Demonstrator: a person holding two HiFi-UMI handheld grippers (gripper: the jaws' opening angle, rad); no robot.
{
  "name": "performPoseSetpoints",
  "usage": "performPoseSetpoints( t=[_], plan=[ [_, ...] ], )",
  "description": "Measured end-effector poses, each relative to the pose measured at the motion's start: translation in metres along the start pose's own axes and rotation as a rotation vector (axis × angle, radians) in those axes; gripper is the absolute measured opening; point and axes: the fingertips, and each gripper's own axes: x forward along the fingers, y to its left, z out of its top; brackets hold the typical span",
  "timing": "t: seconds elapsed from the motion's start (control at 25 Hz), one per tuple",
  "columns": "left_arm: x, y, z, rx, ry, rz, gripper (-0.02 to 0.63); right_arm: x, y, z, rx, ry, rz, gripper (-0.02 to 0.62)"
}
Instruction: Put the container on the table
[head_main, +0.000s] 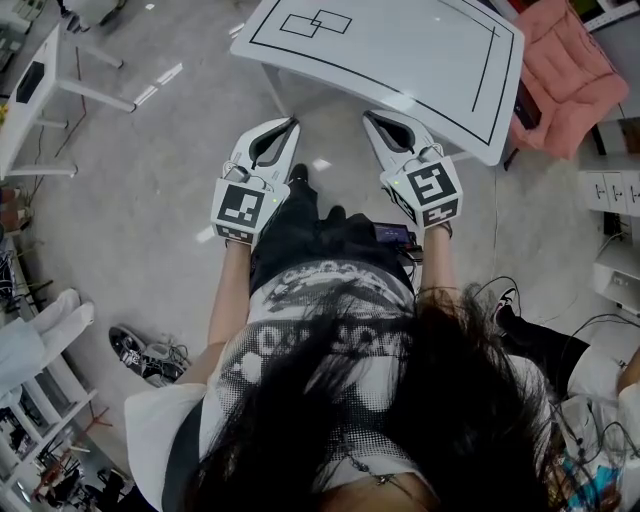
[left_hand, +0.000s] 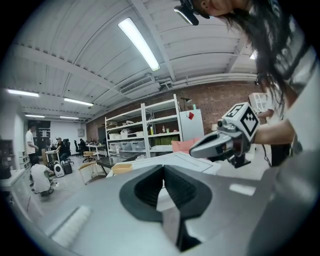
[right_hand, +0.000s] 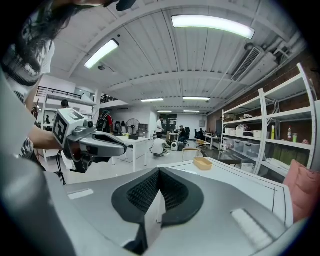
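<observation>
In the middle of the head view, my two grippers, left (head_main: 292, 124) and right (head_main: 369, 117), hang side by side over open floor (head_main: 170, 150), just short of the white table's (head_main: 440, 60) near edge. Both are pressed closed and hold nothing. One shallow tan container (right_hand: 202, 163) shows at the table's far end, right of centre in the right gripper view. I cannot see what is in it.

The table (head_main: 400, 60) stands ahead of the left gripper (head_main: 291, 124) and right gripper (head_main: 369, 117), which are side by side near its front edge. A cushion (head_main: 565, 75) lies right of the table.
</observation>
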Motion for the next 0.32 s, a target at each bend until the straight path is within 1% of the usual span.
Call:
performPoseSetpoints(
  t=[0.32],
  plan=[
    [-0.0003,-0.0043,-0.0013,0.004,-0.004,-0.009,0.000,-0.0003,0.0032,-0.0034,-0.004,0.002,0.006,0.003]
  ],
)
